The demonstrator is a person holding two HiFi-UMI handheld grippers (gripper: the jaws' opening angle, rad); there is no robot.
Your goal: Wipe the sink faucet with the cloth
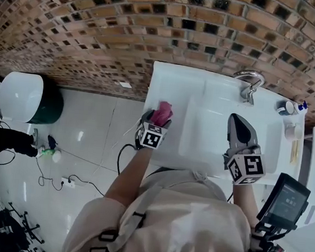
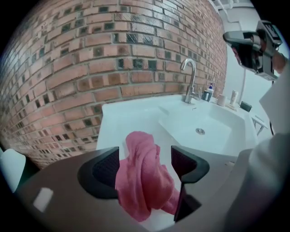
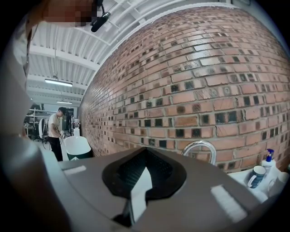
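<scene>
Losing the cloth is the plain risk here: the left tongs (image 2: 145, 165) stand spread wide, with the pink cloth (image 2: 141, 174) bunched between them but not pinched, so lifting now would likely leave it behind. It sits on the white surface (image 1: 170, 82) left of the basin (image 2: 199, 129) and near the front edge. A careless nudge could push it off onto the floor. A shallow bite that catches a single fold could let the rest trail and drag into the basin on the way across. The cloth is well apart from the chrome faucet (image 2: 190, 79), which stands on the basin's back rim against the brick wall. The right tongs (image 3: 144, 174) are pressed together with nothing in them, held above the basin and aimed toward the faucet. A sweep there could knock the pump bottle (image 3: 269, 158) or the cup (image 3: 257, 176) just beside it. The cloth looks soft and thin, twisted into a rumpled, upright wad of loose folds. It seems dry, though that is hard to judge from this view.
</scene>
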